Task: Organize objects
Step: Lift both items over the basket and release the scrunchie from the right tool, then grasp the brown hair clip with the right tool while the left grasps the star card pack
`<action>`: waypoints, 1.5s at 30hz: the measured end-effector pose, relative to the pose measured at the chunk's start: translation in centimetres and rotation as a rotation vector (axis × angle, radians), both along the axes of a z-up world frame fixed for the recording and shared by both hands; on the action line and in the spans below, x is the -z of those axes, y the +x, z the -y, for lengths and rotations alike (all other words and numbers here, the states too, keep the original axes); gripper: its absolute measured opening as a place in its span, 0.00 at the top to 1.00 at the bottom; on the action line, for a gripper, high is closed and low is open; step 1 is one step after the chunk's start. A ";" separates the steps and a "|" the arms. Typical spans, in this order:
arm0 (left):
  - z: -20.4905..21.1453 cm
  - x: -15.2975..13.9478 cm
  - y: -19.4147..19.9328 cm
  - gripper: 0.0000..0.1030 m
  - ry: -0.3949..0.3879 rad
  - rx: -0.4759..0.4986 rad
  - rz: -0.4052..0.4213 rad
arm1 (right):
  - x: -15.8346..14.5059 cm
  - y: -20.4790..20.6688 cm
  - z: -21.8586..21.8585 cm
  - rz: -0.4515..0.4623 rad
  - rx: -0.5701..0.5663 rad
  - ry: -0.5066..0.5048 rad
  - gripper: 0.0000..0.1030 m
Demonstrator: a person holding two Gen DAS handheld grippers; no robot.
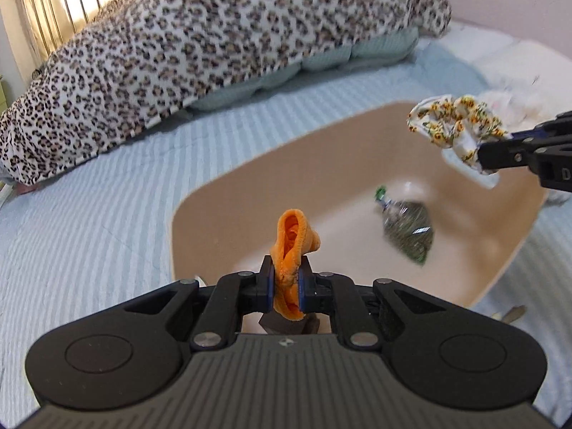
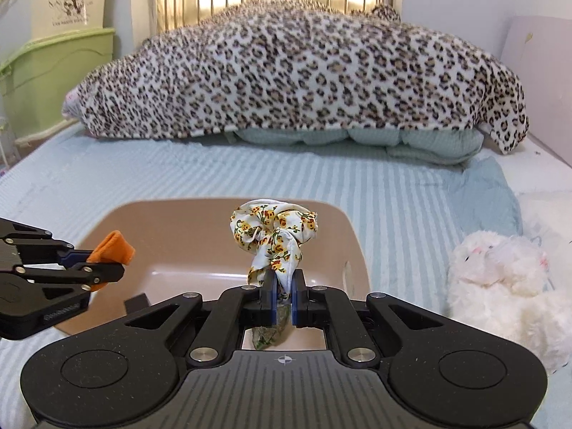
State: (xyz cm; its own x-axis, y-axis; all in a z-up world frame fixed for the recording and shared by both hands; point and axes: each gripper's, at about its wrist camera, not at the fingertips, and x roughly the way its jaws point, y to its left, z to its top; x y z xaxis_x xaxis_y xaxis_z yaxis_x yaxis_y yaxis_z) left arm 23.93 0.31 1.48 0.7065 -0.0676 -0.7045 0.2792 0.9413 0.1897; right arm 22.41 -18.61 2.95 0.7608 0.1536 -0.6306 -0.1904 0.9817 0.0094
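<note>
Left gripper point(image 1: 286, 286) clamps an orange cloth point(image 1: 291, 246) above the tan basin point(image 1: 221, 193). Right gripper point(image 1: 500, 143) pinches a floral scrunchie point(image 1: 454, 121) over the far rim. Inside lies a blurred clear bag point(image 1: 407, 228), possibly dried herbs. Leopard blanket point(image 1: 200, 43) behind.

Smooth plastic basin point(image 1: 221, 193); fuzzy orange cloth point(image 1: 293, 236); ribbed bedspread point(image 1: 89, 221).
</note>
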 end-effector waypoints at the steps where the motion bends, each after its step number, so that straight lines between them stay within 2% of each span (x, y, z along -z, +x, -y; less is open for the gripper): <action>1: 0.1 0.4 0.3 0.87 0.005 -0.005 -0.013 | 0.4 0.4 -0.2 -0.012 0.001 -0.005 0.94; 6: 0.1 1.8 0.6 0.86 0.016 -0.014 -0.063 | 2.1 1.3 -1.0 -0.067 -0.013 -0.038 0.93; 9: -0.1 1.8 0.3 0.82 0.000 -0.030 -0.066 | 2.7 1.3 -1.1 -0.086 -0.004 -0.052 0.91; 11: -0.3 1.2 -0.1 0.78 -0.020 -0.036 -0.062 | 2.9 0.9 -1.0 -0.094 -0.002 -0.048 0.86; 12: -0.3 0.9 -0.3 0.67 -0.026 -0.043 -0.060 | 2.9 0.7 -0.9 -0.094 -0.001 -0.047 0.73; 13: -0.3 0.5 -0.5 0.55 -0.030 -0.046 -0.054 | 2.7 0.4 -0.9 -0.088 0.001 -0.047 0.69; 16: -0.4 -0.9 -1.6 0.35 -0.038 -0.044 -0.037 | 1.8 -0.5 -0.8 -0.068 -0.001 -0.039 0.57; 17: -0.5 -1.4 -2.0 0.34 -0.046 -0.041 -0.030 | 1.3 -0.8 -0.6 -0.060 -0.001 -0.033 0.54; 19: -0.7 -2.2 -2.8 0.31 -0.058 -0.047 -0.023 | 0.4 -1.7 -0.4 -0.043 0.001 -0.021 0.38; 22: -1.2 -3.2 -3.9 0.26 -0.077 -0.067 -0.022 | -0.7 -3.1 0.0 -0.020 0.001 -0.016 0.26; 26: -1.9 -3.7 -5.8 0.24 -0.080 -0.083 -0.017 | -1.6 -5.1 0.7 -0.012 -0.011 -0.028 0.21; 28: -2.2 -3.7 -6.8 0.24 -0.075 -0.087 -0.013 | -1.6 -6.0 1.1 -0.018 -0.017 -0.035 0.14; 35: -3.3 -2.7 -10.3 0.24 -0.087 -0.095 -0.044 | -0.2 -8.6 2.9 -0.067 0.004 -0.014 0.12; 45: -4.1 1.6 -12.7 0.24 -0.155 -0.130 -0.178 | 4.7 -10.1 4.3 -0.204 0.058 0.010 0.06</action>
